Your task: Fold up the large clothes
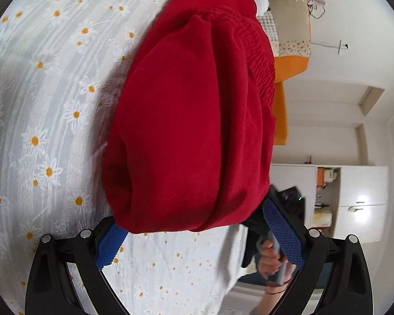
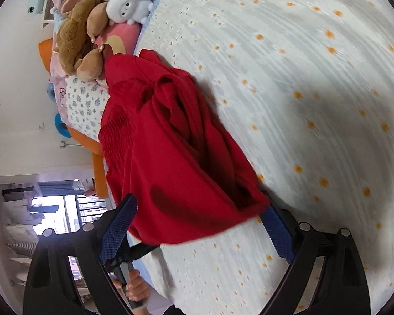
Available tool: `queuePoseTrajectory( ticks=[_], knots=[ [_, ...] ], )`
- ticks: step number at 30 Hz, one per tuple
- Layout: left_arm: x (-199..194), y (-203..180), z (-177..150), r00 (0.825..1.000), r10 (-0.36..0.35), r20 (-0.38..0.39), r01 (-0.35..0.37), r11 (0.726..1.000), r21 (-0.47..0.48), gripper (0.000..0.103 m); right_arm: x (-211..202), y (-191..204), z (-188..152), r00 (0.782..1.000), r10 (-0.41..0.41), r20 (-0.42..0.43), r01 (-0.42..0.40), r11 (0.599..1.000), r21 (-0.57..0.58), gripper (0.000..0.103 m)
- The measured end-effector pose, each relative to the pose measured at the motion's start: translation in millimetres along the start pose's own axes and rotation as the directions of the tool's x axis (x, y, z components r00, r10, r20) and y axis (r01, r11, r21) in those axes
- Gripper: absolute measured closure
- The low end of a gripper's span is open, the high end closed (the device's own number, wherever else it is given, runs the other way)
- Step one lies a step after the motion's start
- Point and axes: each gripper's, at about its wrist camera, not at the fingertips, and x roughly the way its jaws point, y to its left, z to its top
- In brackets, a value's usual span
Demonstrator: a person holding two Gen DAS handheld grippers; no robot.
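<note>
The red garment [image 1: 189, 120] is a bulky knit w/ a ribbed, gathered band along one edge, lying on the daisy-print bedspread [image 1: 39, 105] near the head of the bed, just short of the stuffed toys [image 2: 78, 39] and pillows [image 2: 84, 105]. Progress, judging from how it lies: it's already doubled over into a thick bundle w/ several layers stacked, so at least one fold looks done, but it's nowhere near tidy. The right wrist view shows loose pleats and open pockets of cloth on top, edges not aligned, and the near end bulging rather than flat. The left gripper [image 1: 197, 232] has its blue pads spread wide, w/ the near fold of the garment sitting between and over them; nothing pinched, so released. The right gripper [image 2: 197, 232] is the same: fingers splayed apart, the red edge draped across the gap, no clamp on it. Whether the cloth actually rests on the pads or just hangs in front of them is hard to say, as the fisheye is blurred there. A hand [image 1: 271, 260] on the other tool's handle shows in each view. Left to do, prob: re-grip the near edge or corners, smooth the wrinkles, square the sides, then one more fold to make a compact rectangle.
</note>
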Motion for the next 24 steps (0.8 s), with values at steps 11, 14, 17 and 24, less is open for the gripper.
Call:
queuePoseTrajectory(
  ticks=[11, 14, 17, 24],
  knots=[
    [-14, 17, 13, 0.998, -0.049, -0.025, 0.046, 0.995, -0.09, 0.043, -13, 2, 4, 0.997, 0.077, 0.024, -0.078, 0.996, 0.04, 0.079],
    [-23, -3, 20, 0.999, -0.047, -0.015, 0.046, 0.996, -0.078, 0.049, -19, 25, 10, 0.993, 0.111, 0.034, -0.111, 0.994, 0.018, 0.079],
    [-41, -34, 36, 0.997, -0.072, 0.006, 0.072, 0.997, -0.017, 0.054, -27, 59, 22, 0.991, 0.118, 0.057, -0.116, 0.993, -0.036, 0.079],
    [-63, -114, 121, 0.99, -0.069, 0.124, 0.05, 0.987, 0.156, 0.064, -20, 139, 91, 0.982, 0.11, 0.153, -0.087, 0.984, -0.153, 0.079]
  ],
)
